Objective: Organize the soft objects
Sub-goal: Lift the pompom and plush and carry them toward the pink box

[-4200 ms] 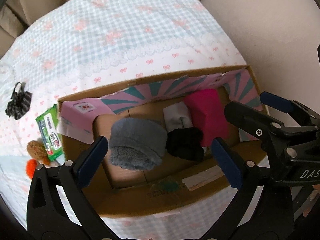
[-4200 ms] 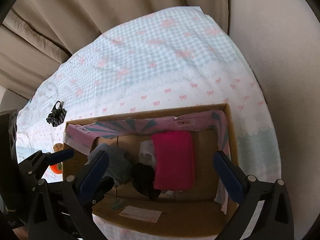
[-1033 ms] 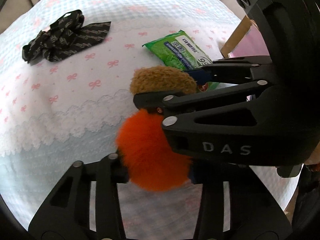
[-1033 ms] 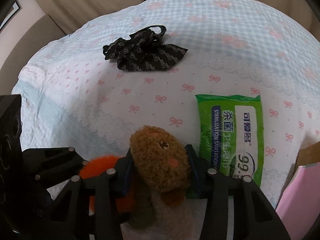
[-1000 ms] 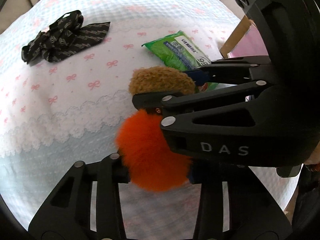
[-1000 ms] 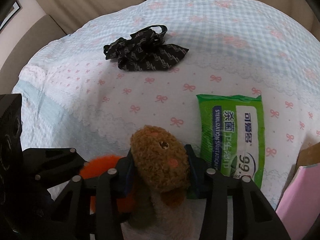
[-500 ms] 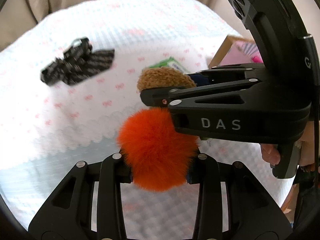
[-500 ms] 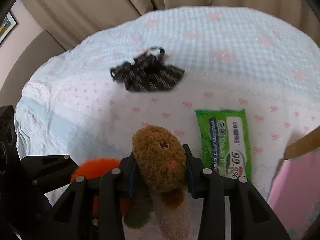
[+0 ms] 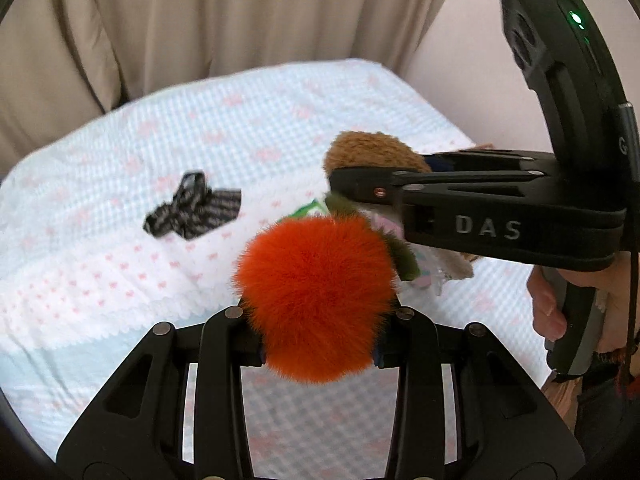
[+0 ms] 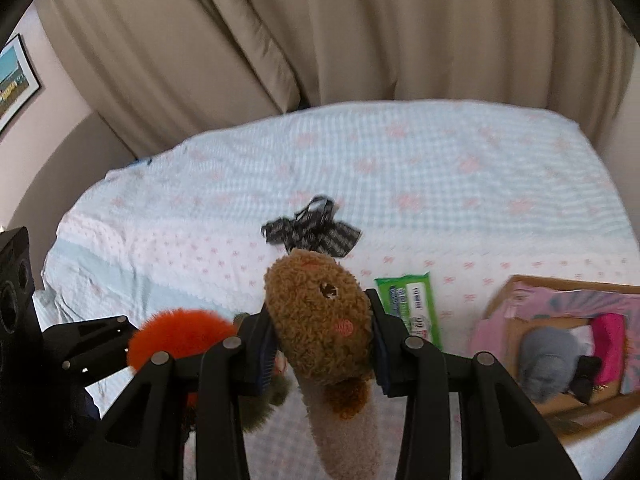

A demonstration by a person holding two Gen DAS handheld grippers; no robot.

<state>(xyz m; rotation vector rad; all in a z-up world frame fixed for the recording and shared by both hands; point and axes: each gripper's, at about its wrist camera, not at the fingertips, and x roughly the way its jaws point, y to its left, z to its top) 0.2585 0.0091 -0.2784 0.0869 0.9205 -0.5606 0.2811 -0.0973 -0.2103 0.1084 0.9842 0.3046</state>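
Both toys are up off the bed (image 10: 440,168) now: left gripper (image 9: 318,340) pinching the orange pom-pom (image 9: 316,296), right gripper (image 10: 322,354) clamping the brown plush (image 10: 320,316), cardboard box (image 10: 560,412) swinging into view at right.

Orange pompom (image 9: 316,300), brown plush (image 10: 320,320) lifted off bedspread (image 10: 400,168).

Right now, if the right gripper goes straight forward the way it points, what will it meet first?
Probably the black patterned bow on the bedspread, which lies just past the brown plush toy that the right gripper holds. Depth is unclear; it might pass above the bow.
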